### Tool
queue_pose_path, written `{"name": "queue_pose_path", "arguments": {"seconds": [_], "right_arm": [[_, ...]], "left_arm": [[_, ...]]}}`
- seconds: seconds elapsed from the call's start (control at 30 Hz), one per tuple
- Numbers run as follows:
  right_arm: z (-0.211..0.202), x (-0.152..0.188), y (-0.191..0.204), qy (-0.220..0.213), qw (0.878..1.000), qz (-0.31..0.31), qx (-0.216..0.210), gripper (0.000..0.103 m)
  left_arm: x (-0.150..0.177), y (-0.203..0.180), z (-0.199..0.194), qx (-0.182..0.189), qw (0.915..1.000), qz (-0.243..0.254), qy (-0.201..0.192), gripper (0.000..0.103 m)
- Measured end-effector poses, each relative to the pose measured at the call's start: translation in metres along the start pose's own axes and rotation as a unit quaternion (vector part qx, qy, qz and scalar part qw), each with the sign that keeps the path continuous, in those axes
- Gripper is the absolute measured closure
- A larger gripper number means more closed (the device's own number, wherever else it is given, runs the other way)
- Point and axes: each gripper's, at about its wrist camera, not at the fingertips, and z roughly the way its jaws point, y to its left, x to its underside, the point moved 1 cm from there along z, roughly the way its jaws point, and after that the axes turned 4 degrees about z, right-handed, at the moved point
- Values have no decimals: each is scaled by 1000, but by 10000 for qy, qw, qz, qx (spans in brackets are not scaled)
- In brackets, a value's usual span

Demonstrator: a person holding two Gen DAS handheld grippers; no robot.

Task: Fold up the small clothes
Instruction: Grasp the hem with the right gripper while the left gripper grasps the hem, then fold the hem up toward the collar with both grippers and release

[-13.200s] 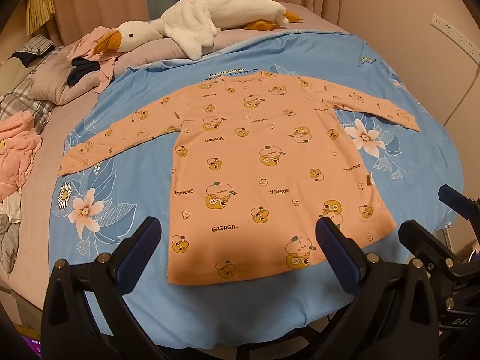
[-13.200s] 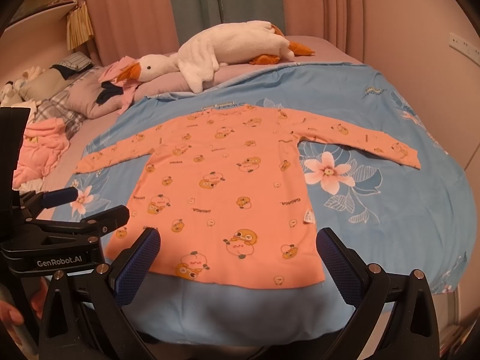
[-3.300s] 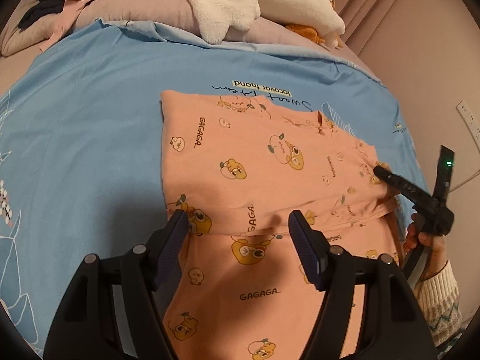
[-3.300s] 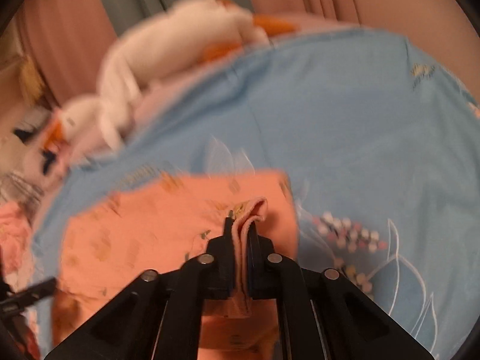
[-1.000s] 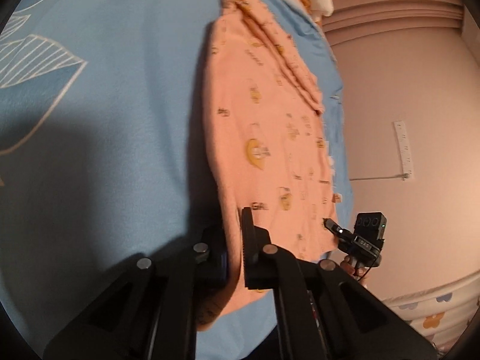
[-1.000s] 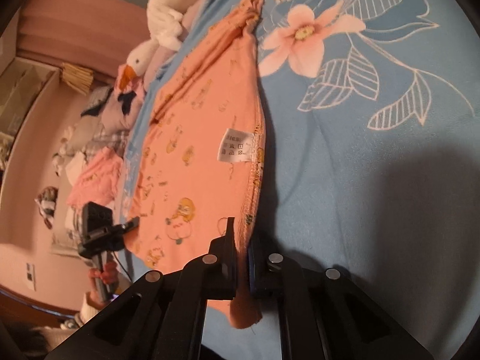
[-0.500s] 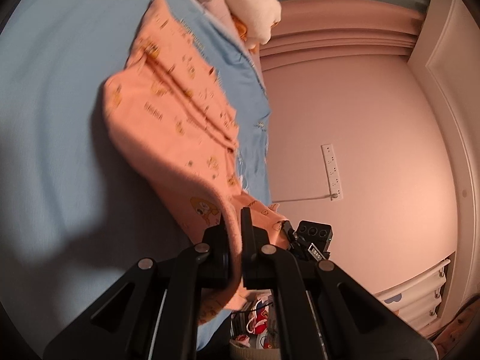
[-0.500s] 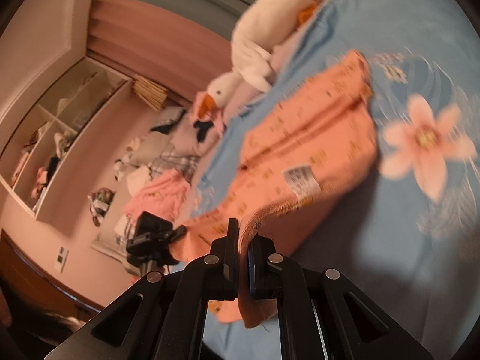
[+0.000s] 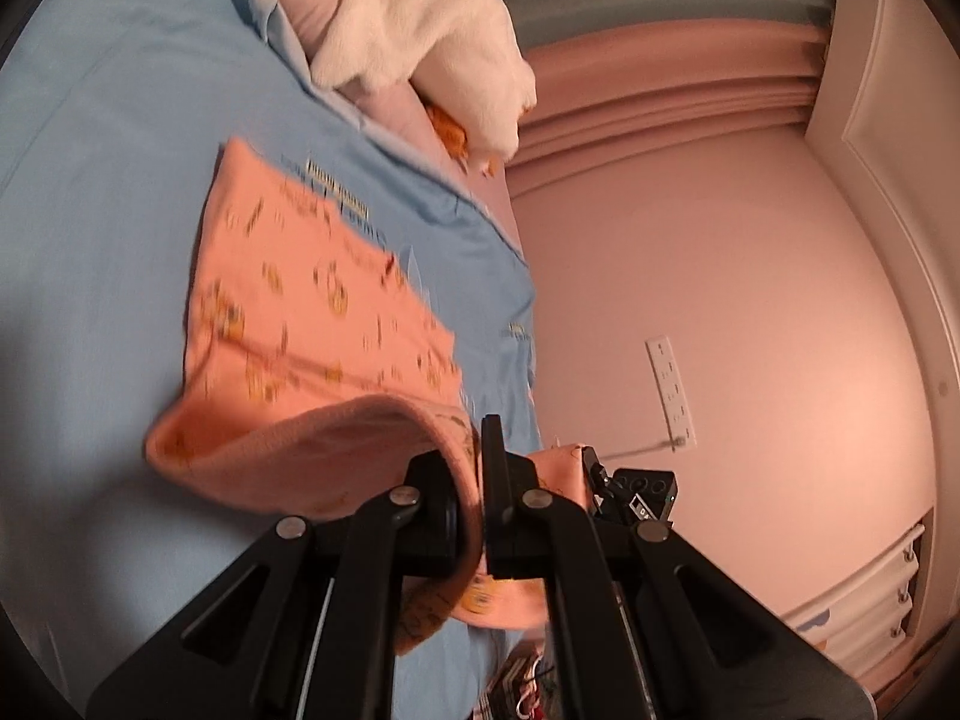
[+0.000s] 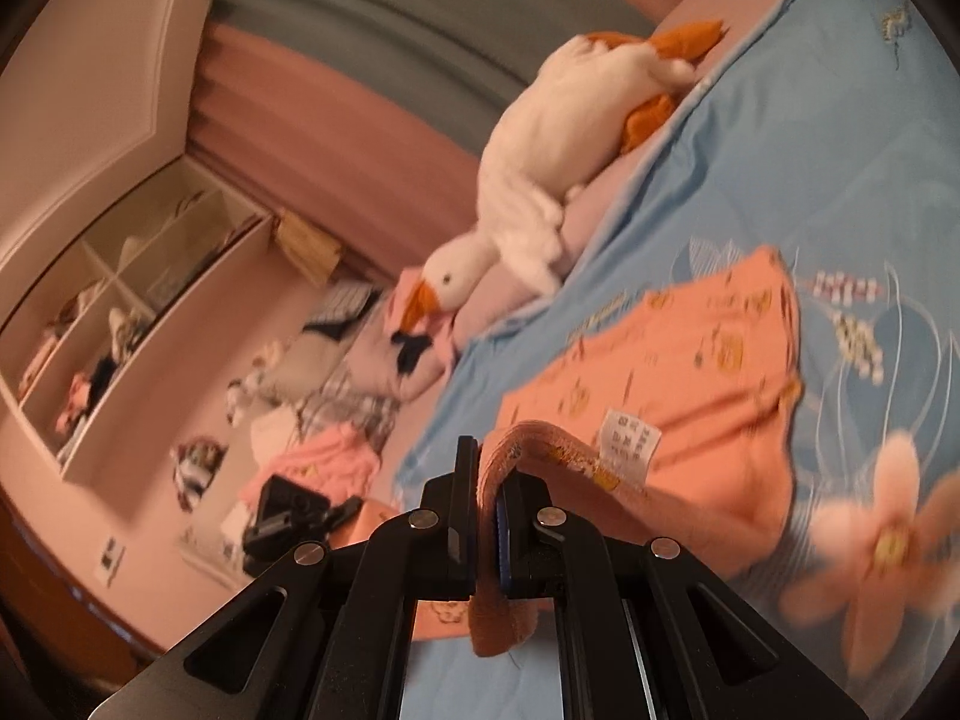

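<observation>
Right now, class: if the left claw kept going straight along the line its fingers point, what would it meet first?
Probably the orange shirt it already grips, whose far half lies ahead on the blue bedspread. Depth is unclear; the left claw might pass over it.

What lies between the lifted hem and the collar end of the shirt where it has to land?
Nothing visible. Both tools, left and right, pinch the hem of the orange shirt; its spread upper half is bare, and the plush goose lies beyond the collar.

No legible text; shirt's care tag (image 10: 630, 441) blurred.
</observation>
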Motion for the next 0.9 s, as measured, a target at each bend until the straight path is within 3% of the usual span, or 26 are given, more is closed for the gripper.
{"name": "queue_pose_path", "arguments": {"seconds": [0.2, 0.33, 0.57, 0.67, 0.7, 0.77, 0.8, 0.83, 0.9], "right_arm": [[27, -45, -21, -316, 9989, 271, 205, 95], [53, -66, -41, -271, 9977, 477, 407, 95], [94, -90, -98, -105, 9874, 1164, 1068, 95], [103, -97, -119, -111, 9807, 1494, 1258, 95], [106, -98, -125, -74, 9784, 1616, 1286, 95], [111, -96, -135, 71, 9739, 1834, 1335, 82], [112, -94, -137, 201, 9730, 1890, 1310, 71], [112, -92, -136, 304, 9735, 1890, 1254, 67], [108, -89, -130, 449, 9757, 1771, 1207, 66]], "left_arm": [[-45, 25, 29, -105, 9996, -265, -93, 101], [-73, 49, 54, -396, 9976, -561, -34, 101], [-119, 108, 88, -1159, 9868, -1126, -78, 101], [-126, 129, 93, -1191, 9819, -1469, -54, 99], [-125, 132, 96, -1095, 9821, -1533, 41, 97], [-119, 128, 96, -983, 9854, -1365, 246, 79], [-116, 124, 94, -1038, 9863, -1249, 302, 76], [-112, 120, 91, -1043, 9870, -1168, 356, 70], [-106, 115, 86, -931, 9883, -1119, 449, 68]]}}
